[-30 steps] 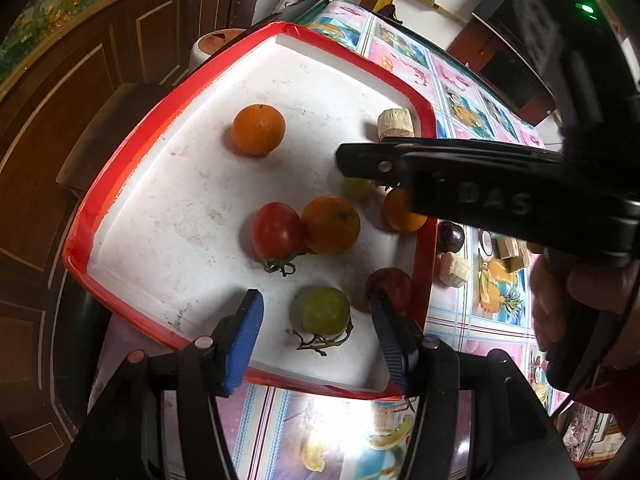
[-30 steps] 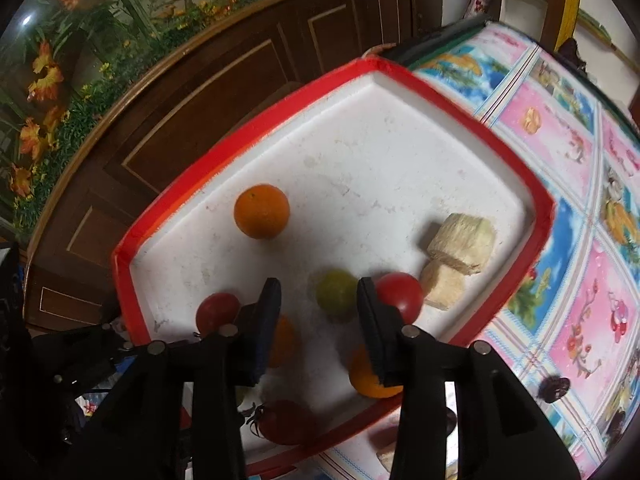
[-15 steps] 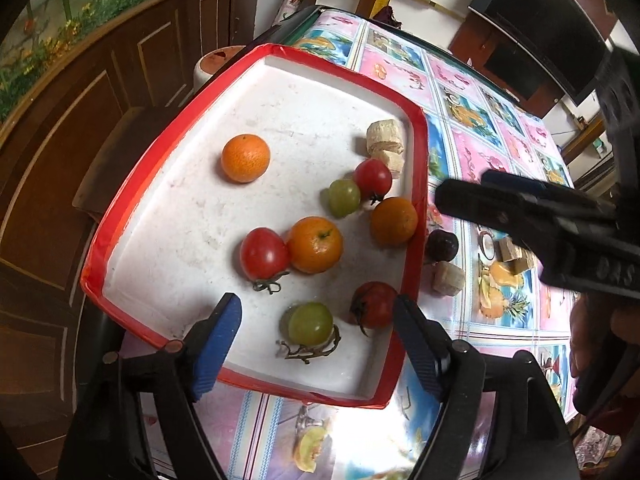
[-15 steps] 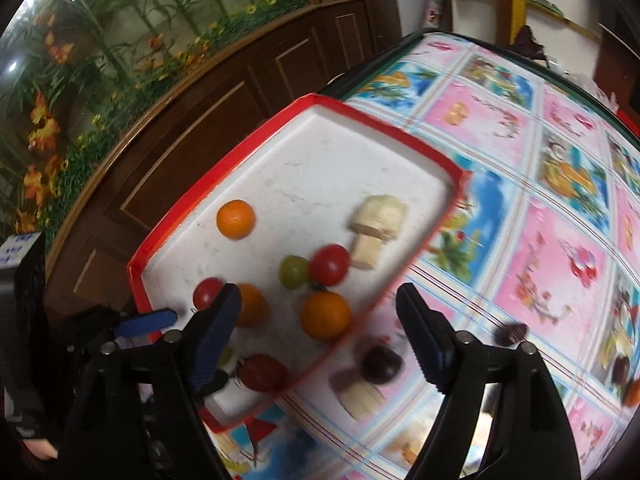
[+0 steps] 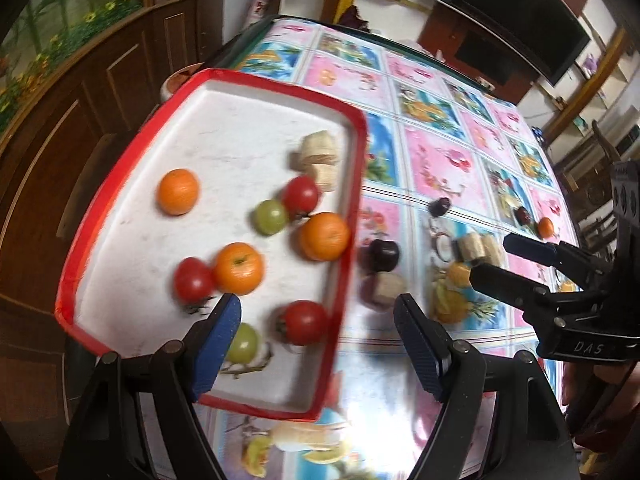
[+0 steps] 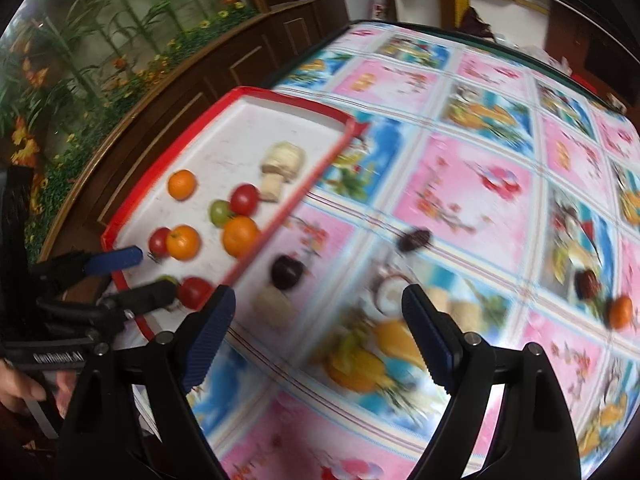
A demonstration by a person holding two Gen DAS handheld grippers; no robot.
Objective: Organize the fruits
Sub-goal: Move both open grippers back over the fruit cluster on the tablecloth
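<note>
— On the red-rimmed tray (image 5: 352, 184), left of frame, how much fruit is gathered?

— Oranges (image 5: 178, 191), red tomatoes (image 5: 301, 196) and green ones.

— What's left?

— A dark plum (image 5: 380, 255) just outside the rim, a small orange (image 6: 620, 311) far right. Left gripper (image 5: 316, 340) and right gripper (image 6: 316, 334) both spread, empty; the right's jaws were just widening.

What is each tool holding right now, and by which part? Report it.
Nothing. The left tool and right tool both stand open and empty, their jaws having just opened; every fruit lies on the red tray or the tablecloth.
</note>
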